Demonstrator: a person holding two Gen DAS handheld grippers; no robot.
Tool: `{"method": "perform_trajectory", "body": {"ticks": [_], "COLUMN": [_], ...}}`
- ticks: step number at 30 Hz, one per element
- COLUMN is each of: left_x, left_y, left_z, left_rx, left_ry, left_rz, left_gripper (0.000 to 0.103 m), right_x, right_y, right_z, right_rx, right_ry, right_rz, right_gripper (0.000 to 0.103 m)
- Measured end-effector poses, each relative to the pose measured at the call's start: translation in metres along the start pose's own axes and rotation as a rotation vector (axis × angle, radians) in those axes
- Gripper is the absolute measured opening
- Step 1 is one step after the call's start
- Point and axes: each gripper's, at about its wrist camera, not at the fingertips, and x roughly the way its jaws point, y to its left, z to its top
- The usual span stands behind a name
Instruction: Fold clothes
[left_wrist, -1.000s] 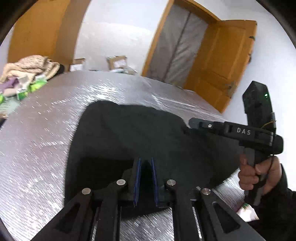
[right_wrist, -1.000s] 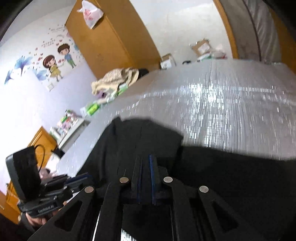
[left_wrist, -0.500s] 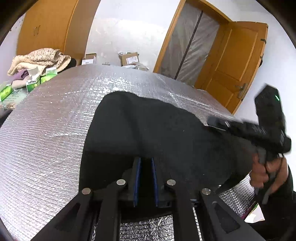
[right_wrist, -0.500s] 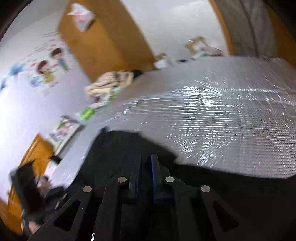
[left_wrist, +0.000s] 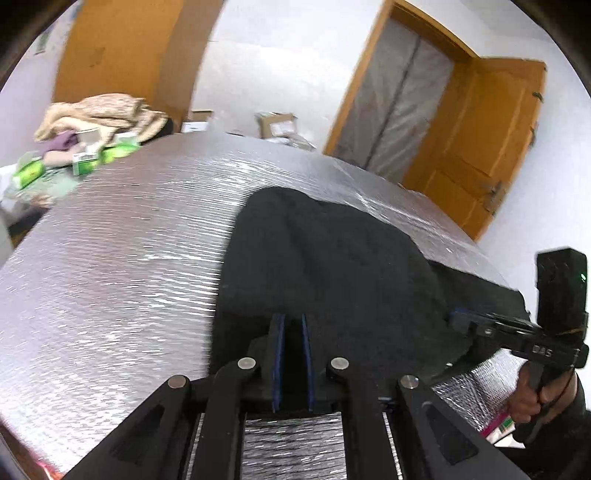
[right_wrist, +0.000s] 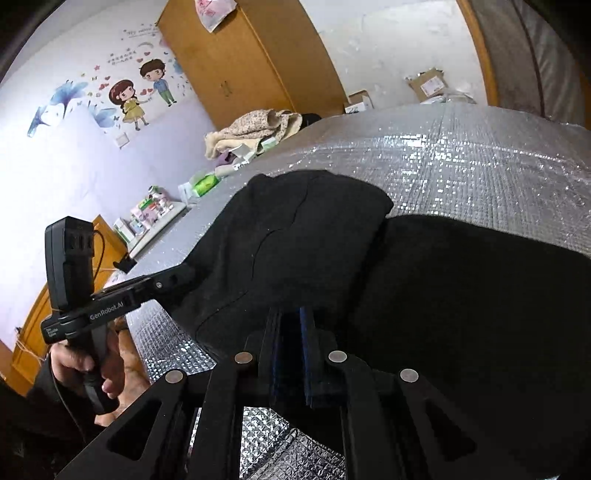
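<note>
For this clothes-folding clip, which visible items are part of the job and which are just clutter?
Part of the job:
- black fabric garment on the silver quilted foil surface
- left gripper, jaws closing on its hem
- right gripper, pinching it

Lying about:
- beige crumpled blanket
- green packets
- brown cardboard boxes

Shiny cover (left_wrist: 122, 266): silver, spread over the whole top
Pile of blankets (left_wrist: 99, 114): past its far left corner
Boxes (left_wrist: 275, 123): on the floor behind the far edge
Door (left_wrist: 487, 147): orange wood, open
Wall stickers (right_wrist: 144, 92): a cartoon boy and girl
</note>
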Motion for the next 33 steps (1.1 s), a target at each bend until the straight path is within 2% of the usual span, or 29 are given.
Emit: {"method": "perform_trajectory", "body": {"ticks": [4,6,9,11,14,20,22,23,26,29,33], "left_x": [-0.009,-0.012,-0.009,-0.009,-0.012,-0.006,-0.005,-0.008,-0.018,-0.019,-0.012], "left_y": [0.021,0.027,0.026,0.024,0.022,0.014,0.01,0.013,0.029,0.057,0.081], "left_z": [-0.003,-0.004,-0.007,-0.009,-0.009,-0.011,-0.01,-0.009,-0.007,-0.011,-0.02], "left_rx": [-0.063,-0.08,-0.082,-0.088,-0.095,-0.02,0.028,0.007,-0.07,-0.182,-0.284], "left_ry": [-0.007,-0.007,0.03,0.032,0.036,0.064,0.067,0.057,0.023,0.013,0.013], "left_rz": [0.064,0.08,0.051,0.035,0.018,0.069,0.089,0.063,-0.031,-0.151,-0.237], "left_gripper": [0.01,0.012,0.019,0.024,0.026,0.027,0.021,0.012,0.009,0.009,0.009], "right_x": [-0.009,-0.007,-0.002,0.0,0.0,0.005,0.007,0.006,-0.002,-0.003,0.011], "right_y": [-0.005,-0.011,-0.018,-0.022,-0.023,-0.023,-0.023,-0.022,-0.014,-0.013,-0.027], "right_z": [0.002,0.002,-0.001,-0.003,-0.001,0.001,0.002,0.003,0.007,0.006,0.0], "right_rx": [0.059,0.096,0.146,0.168,0.195,0.198,0.195,0.194,0.165,0.161,0.23], "right_ry": [-0.029,-0.02,0.003,0.014,0.018,0.046,0.053,0.054,0.019,0.018,0.07], "right_rz": [-0.001,-0.001,0.013,0.019,0.025,0.021,0.025,0.03,0.066,0.095,0.102], "right_gripper": [0.011,0.017,0.023,0.023,0.023,0.027,0.026,0.021,0.013,0.013,0.018]}}
